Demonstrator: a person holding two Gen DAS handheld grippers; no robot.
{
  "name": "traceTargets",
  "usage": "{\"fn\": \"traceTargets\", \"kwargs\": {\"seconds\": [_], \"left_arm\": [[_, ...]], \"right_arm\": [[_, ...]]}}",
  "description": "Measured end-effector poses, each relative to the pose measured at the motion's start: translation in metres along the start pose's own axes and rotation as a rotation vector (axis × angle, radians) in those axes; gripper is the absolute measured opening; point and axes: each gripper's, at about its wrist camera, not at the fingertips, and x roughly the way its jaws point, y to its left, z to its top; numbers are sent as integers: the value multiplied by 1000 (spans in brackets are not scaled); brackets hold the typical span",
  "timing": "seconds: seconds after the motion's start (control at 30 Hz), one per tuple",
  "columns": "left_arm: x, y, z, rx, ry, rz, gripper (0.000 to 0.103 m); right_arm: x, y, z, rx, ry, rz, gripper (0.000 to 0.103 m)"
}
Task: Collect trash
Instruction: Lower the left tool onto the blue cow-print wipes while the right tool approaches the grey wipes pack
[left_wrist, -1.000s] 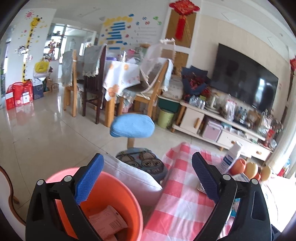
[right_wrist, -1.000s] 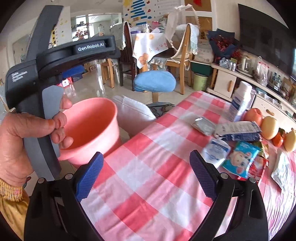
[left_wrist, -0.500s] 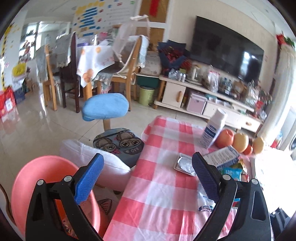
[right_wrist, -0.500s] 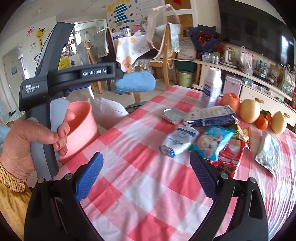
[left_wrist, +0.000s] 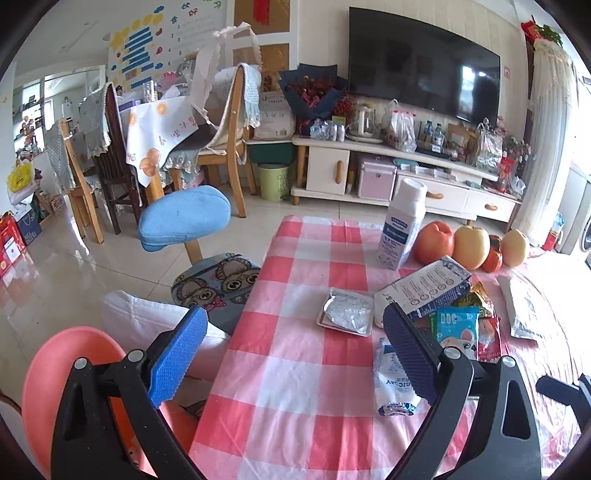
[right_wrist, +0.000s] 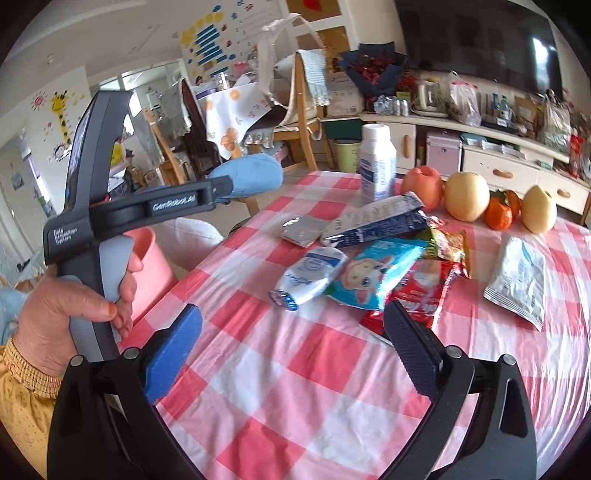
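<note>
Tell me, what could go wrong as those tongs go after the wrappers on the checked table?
The wrappers lie overlapping in a heap, so the open right tongs might lift several at once or drop one. The upright bottle and the fruit stand just behind the heap; a reach too far could knock them over or set them rolling. The pink bin sits below the table's edge, so a dropped wrapper may miss it.

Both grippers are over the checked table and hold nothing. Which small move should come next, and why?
Probably lower the right gripper onto the white wrapper, the nearest piece of the wrapper pile. Its jaws have just been opening and stand wide with nothing between them, and the pink bucket waits beside the table's edge.
</note>
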Motion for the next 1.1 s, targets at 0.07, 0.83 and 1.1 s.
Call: {"fn": "traceTargets", "kwargs": {"seconds": [0.07, 0.83, 1.1], "left_arm": [[5, -4, -1, 3, 20, 5, 95], [43, -69, -18, 58, 209, -194, 95], [52, -121, -21, 177, 222, -293, 95]], "right_arm": [[-2, -10, 1, 13, 0, -16, 99], [-27, -122, 18, 166, -25, -194, 99], [-23, -176, 17, 242, 0, -290, 99]]}}
